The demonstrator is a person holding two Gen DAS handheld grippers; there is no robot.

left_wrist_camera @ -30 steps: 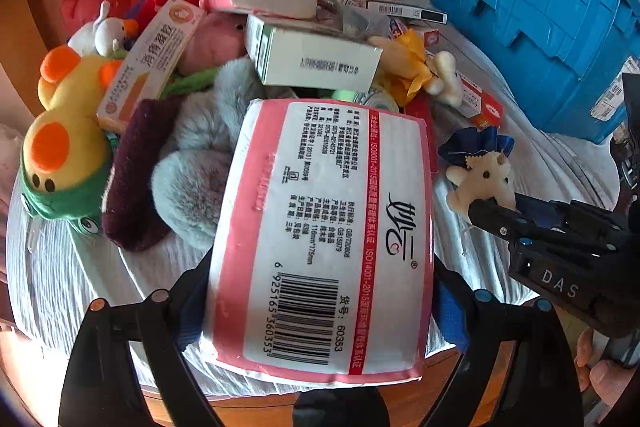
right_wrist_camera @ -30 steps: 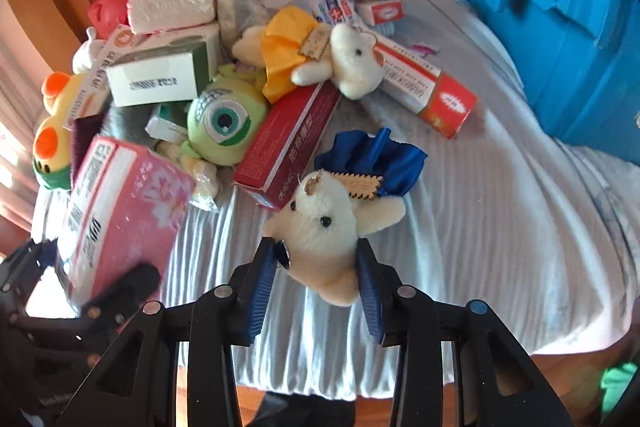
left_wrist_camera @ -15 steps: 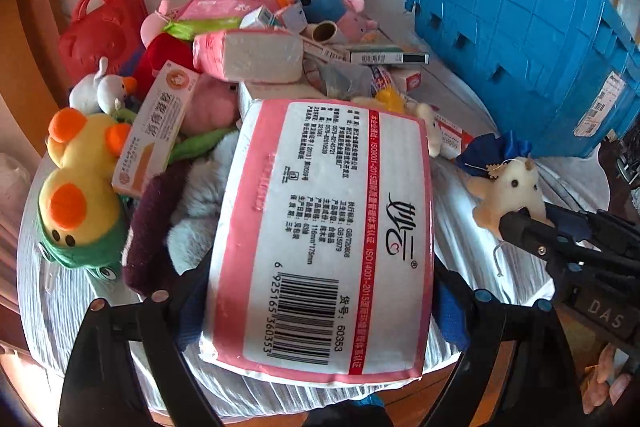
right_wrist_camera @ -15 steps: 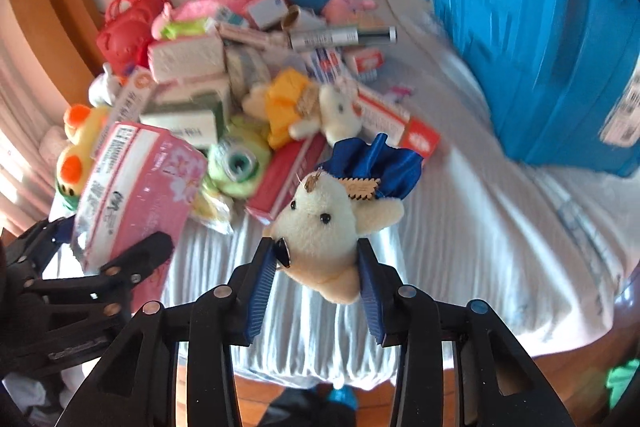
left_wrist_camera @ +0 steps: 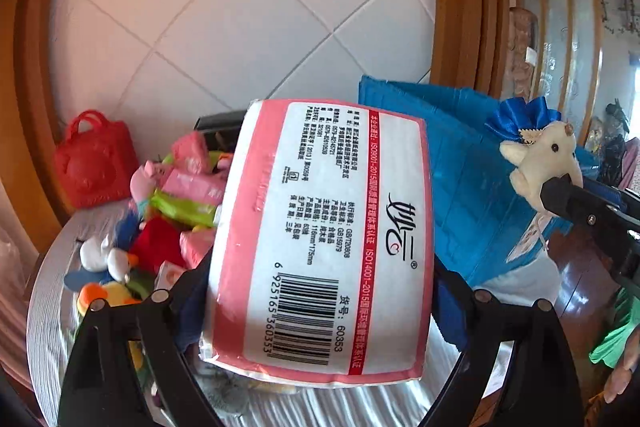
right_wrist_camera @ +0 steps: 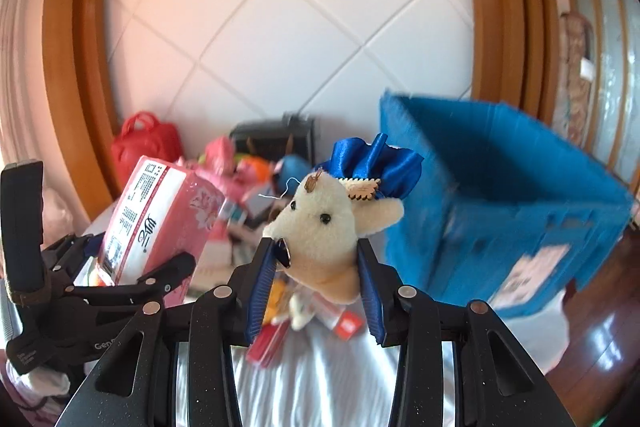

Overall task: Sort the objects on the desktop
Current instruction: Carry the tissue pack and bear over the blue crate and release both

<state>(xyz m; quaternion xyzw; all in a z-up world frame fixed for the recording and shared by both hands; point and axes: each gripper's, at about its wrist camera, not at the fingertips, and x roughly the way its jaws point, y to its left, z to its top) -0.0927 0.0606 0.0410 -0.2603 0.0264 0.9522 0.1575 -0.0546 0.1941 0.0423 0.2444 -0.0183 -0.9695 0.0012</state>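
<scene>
The left gripper [left_wrist_camera: 320,291] clamps the wide pink tissue pack [left_wrist_camera: 320,239] and the right gripper [right_wrist_camera: 316,267] pinches the cream plush toy [right_wrist_camera: 324,227], both aloft near the blue crate [right_wrist_camera: 500,211], where the squashy toy might slip free.

Home, wood trim [right_wrist_camera: 68,75] (tiled wall [right_wrist_camera: 280,39]), toys [left_wrist_camera: 160,211]

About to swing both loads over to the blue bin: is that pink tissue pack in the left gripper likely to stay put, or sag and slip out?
The tissue pack looks soft and probably light, so the left gripper, clamping its sides, should keep it. Its glossy wrapper may be slippery. It juts well beyond the pads, so it could tilt on a fast swing.
</scene>
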